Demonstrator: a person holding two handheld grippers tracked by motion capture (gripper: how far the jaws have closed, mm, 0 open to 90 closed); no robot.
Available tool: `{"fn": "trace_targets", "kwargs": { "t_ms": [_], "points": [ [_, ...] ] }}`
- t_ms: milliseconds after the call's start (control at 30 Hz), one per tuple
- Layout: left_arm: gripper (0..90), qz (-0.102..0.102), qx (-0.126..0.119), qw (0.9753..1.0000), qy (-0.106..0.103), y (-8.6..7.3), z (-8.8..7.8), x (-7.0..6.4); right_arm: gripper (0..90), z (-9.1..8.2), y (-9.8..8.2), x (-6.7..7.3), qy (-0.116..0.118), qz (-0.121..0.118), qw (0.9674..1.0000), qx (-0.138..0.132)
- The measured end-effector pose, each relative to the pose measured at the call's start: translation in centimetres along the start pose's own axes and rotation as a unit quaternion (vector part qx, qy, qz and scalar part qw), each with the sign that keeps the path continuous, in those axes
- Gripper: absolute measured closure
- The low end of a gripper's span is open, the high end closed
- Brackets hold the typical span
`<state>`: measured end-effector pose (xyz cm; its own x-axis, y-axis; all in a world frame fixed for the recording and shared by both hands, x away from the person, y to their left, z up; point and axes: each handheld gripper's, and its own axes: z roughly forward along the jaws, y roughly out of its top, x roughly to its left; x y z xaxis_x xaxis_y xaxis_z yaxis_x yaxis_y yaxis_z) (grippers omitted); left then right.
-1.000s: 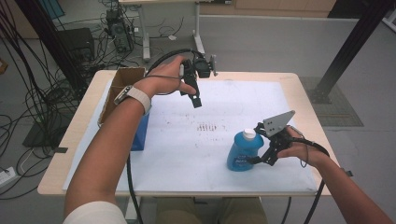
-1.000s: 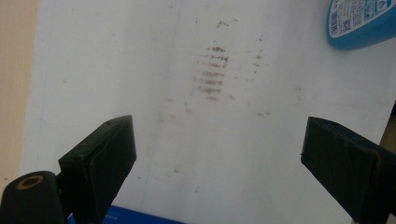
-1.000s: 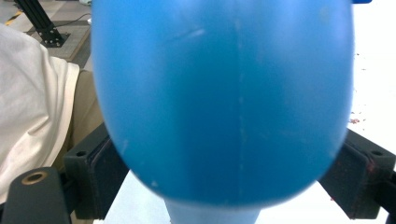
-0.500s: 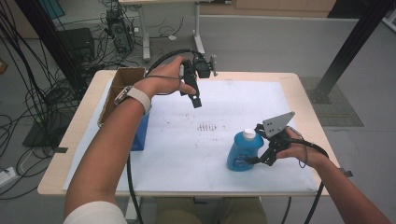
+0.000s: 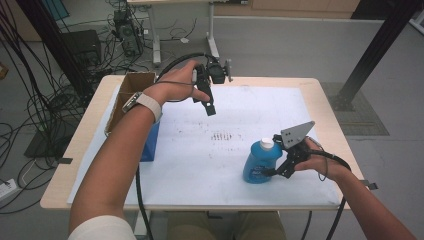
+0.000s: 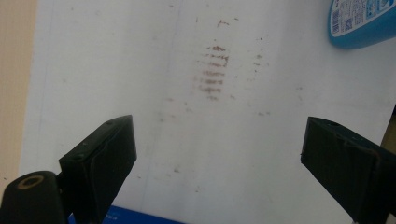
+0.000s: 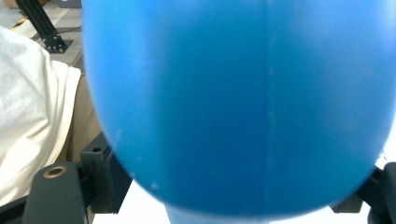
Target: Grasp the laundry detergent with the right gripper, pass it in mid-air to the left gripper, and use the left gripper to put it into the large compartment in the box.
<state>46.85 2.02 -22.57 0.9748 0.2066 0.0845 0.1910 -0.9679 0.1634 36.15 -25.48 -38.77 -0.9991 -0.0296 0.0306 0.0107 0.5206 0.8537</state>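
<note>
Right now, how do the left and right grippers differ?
The left gripper is raised over the table with nothing between its wide-open jaws; the right gripper sits low, its jaws just closing around the upright blue bottle. The left is far from the bottle, the right against it. Both are black and hand-held.

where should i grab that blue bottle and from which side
Take the blue bottle across its wide lower body, from its right side, level. It stands upright with a narrow white cap on top, so the body looks the steadier hold. The right gripper is already there, its jaws just closing around the body.
</note>
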Motion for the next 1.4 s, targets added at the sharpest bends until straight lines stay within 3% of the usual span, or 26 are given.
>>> {"fn": "trace_targets", "kwargs": {
  "t_ms": [1400],
  "points": [
    [10.8, -0.005, -0.001, 1.0000, -0.003, -0.15, 0.22, 0.06, 26.6, 0.48, -0.44, 0.03, 0.008, 0.000, 0.9998, -0.016]
  ]
}}
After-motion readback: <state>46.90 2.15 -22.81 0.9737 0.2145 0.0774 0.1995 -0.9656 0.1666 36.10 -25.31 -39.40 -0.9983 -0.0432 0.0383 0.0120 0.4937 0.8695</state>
